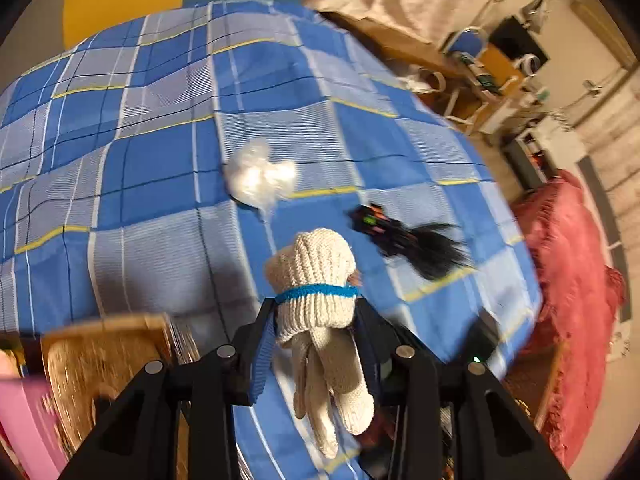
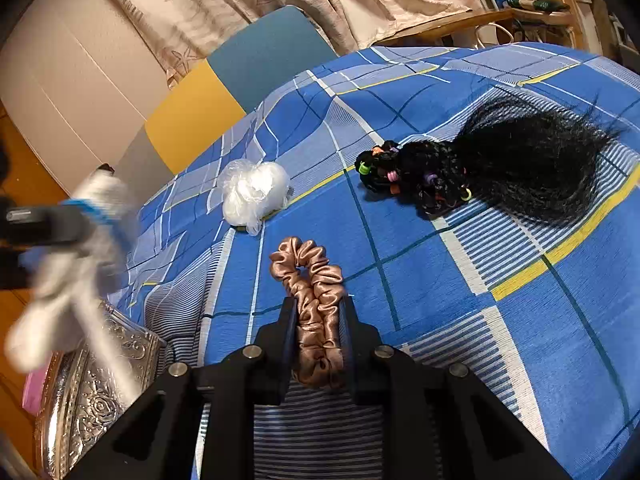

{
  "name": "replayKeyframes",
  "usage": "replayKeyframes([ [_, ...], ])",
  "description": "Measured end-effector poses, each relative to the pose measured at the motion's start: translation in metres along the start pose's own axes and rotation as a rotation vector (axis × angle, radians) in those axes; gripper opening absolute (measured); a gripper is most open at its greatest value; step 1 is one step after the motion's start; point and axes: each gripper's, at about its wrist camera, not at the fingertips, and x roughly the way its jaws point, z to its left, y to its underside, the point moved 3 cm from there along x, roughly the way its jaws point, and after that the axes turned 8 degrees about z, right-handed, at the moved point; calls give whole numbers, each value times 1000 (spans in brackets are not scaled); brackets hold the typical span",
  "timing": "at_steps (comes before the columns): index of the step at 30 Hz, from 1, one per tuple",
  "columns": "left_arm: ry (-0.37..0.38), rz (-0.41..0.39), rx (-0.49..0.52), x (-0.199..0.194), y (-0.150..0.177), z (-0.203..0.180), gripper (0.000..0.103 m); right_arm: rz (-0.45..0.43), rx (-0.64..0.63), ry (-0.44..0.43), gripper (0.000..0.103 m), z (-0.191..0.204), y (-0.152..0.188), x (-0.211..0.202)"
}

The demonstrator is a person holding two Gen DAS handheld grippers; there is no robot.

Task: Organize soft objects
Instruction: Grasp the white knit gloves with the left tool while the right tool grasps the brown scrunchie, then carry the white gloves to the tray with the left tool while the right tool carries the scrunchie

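Observation:
My left gripper [image 1: 316, 312] is shut on a cream knitted glove with a blue band [image 1: 316, 280], held above the blue plaid bed [image 1: 140, 160]; its fingers hang down. It shows blurred at the left of the right wrist view [image 2: 80, 240]. My right gripper [image 2: 318, 312] is shut on a bronze satin scrunchie [image 2: 316, 300], low over the bed [image 2: 520, 340]. A white crumpled plastic cap [image 1: 260, 178] [image 2: 254, 192] and a black hairpiece with coloured bands [image 1: 404, 236] [image 2: 480, 172] lie on the bed.
An embossed silver metal box [image 2: 92, 396] sits at the bed's left edge, below the glove; it shows golden and blurred in the left wrist view [image 1: 104, 368]. A pink item [image 1: 24, 420] lies beside it. A red blanket [image 1: 572, 300] lies on the floor. A desk and chair [image 2: 520, 4] stand beyond.

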Motion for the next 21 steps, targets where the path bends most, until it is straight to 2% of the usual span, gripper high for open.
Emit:
replayKeyframes([
  [5, 89, -4, 34, -23, 40, -17, 37, -4, -23, 49, 20, 6, 1, 0],
  [13, 185, -101, 91, -69, 112, -17, 38, -14, -40, 107, 20, 9, 1, -2],
  [16, 223, -135, 95, -88, 144, -5, 38, -34, -45, 154, 21, 11, 1, -6],
  [21, 215, -214, 86, -117, 185, 34, 38, -129, -17, 198, 21, 7, 3, -31],
])
